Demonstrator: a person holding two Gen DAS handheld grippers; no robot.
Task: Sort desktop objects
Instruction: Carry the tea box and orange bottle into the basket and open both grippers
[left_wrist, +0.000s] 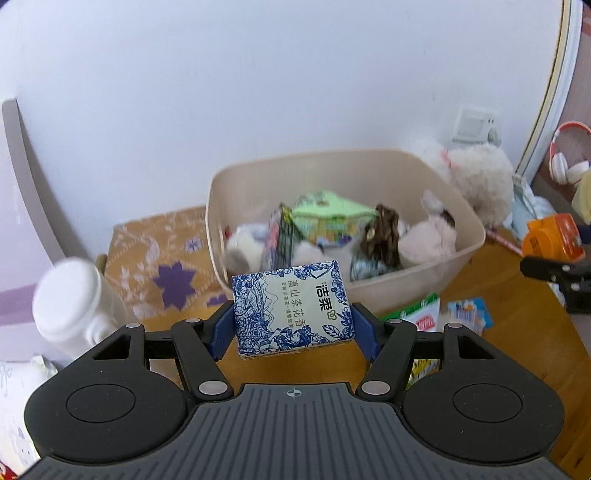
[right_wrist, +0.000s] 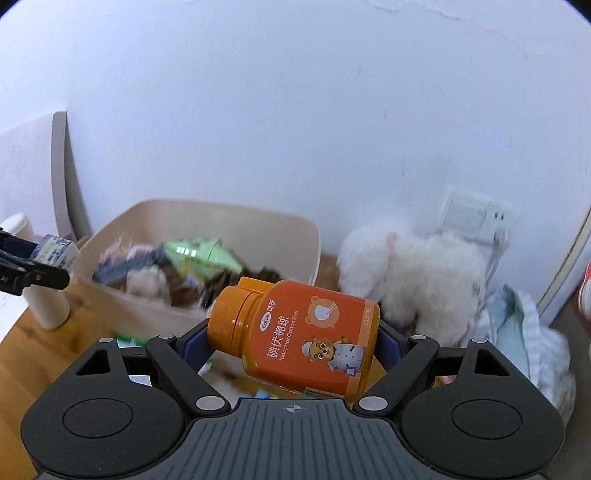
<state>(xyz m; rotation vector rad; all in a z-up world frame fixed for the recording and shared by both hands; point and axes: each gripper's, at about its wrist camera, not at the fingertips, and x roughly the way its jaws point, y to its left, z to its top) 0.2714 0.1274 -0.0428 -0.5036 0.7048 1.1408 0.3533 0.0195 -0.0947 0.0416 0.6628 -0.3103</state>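
My left gripper (left_wrist: 293, 325) is shut on a blue-and-white tissue pack (left_wrist: 291, 306) and holds it above the wooden table, just in front of the beige bin (left_wrist: 436, 273). My right gripper (right_wrist: 291, 339) is shut on an orange cotton-ball bottle (right_wrist: 299, 332), held on its side, cap to the left, in front of the same beige bin (right_wrist: 147, 310). The bin holds plush toys, a green pack (left_wrist: 328, 214) and other small items. The right gripper with the orange bottle (left_wrist: 554, 236) shows at the right edge of the left wrist view.
A white jar (left_wrist: 70, 302) stands left of the bin. A fluffy white plush (right_wrist: 413, 273) lies right of the bin by the wall socket (right_wrist: 469, 214). Small packets (left_wrist: 465, 314) lie on the wooden table (left_wrist: 517, 332). A patterned orange cloth (left_wrist: 159, 258) lies at left.
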